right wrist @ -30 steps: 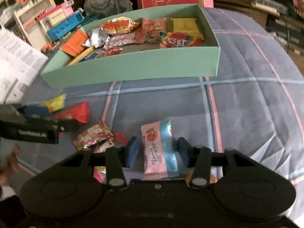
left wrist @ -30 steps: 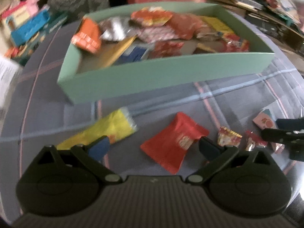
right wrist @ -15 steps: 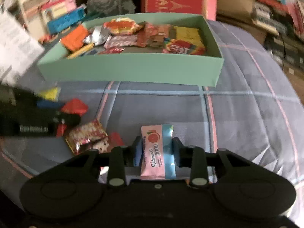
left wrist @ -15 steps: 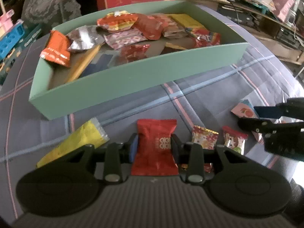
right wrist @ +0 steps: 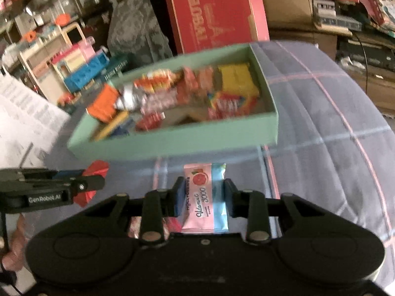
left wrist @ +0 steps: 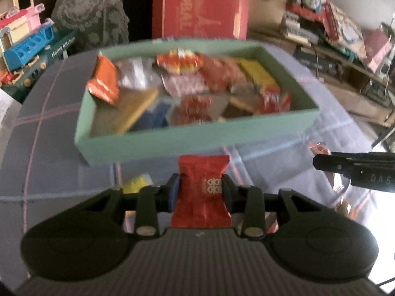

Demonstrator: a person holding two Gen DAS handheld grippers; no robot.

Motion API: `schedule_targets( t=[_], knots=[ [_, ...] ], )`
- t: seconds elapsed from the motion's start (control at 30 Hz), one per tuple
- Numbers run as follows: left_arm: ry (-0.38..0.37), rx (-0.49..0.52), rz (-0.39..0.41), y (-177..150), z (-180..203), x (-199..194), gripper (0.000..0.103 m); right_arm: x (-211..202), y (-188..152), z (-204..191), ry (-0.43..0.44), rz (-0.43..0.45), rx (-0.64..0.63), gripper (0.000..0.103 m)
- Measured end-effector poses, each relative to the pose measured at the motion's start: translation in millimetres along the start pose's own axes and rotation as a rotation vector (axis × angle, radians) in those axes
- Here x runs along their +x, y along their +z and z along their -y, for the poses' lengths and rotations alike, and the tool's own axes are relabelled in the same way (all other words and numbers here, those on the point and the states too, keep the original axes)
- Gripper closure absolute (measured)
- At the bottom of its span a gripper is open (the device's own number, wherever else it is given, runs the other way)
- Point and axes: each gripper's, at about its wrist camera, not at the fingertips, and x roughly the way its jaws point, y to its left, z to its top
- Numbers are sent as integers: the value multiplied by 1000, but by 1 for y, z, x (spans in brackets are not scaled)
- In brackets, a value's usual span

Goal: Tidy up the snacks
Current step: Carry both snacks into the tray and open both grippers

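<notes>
The left gripper holds a red packet pinched upright between its fingers, the packet's top edge reaching just short of the near wall of the green box. The box lies straight ahead of the fingers on a plaid cloth and is filled with mixed snacks, blurred in both views. A yellow packet lies on the cloth just behind the left finger, partly hidden by it.

The right gripper clamps a pink-and-blue packet marked "Vitamin C 3000", held lengthwise between its fingers. The same box sits ahead of these fingers and slightly to their left. Small wrappers show below the left finger, on the cloth.

Each gripper appears in the other's view: the right one enters the left wrist view from the right edge, and the left one, red packet in its fingers, enters the right wrist view from the left edge. A red carton stands beyond the box.
</notes>
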Motion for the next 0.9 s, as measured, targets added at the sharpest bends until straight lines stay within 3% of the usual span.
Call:
schedule_targets(
  t=[0.23, 0.47, 0.9],
  knots=[
    [11, 1, 65, 49, 3, 0, 68, 4, 53, -4, 40, 75, 40, 71],
    [-10, 39, 43, 87, 30, 41, 68, 36, 96, 8, 54, 73, 124, 71],
    [6, 23, -9, 119, 37, 108, 67, 90, 127, 9, 51, 47, 119, 68]
  ],
)
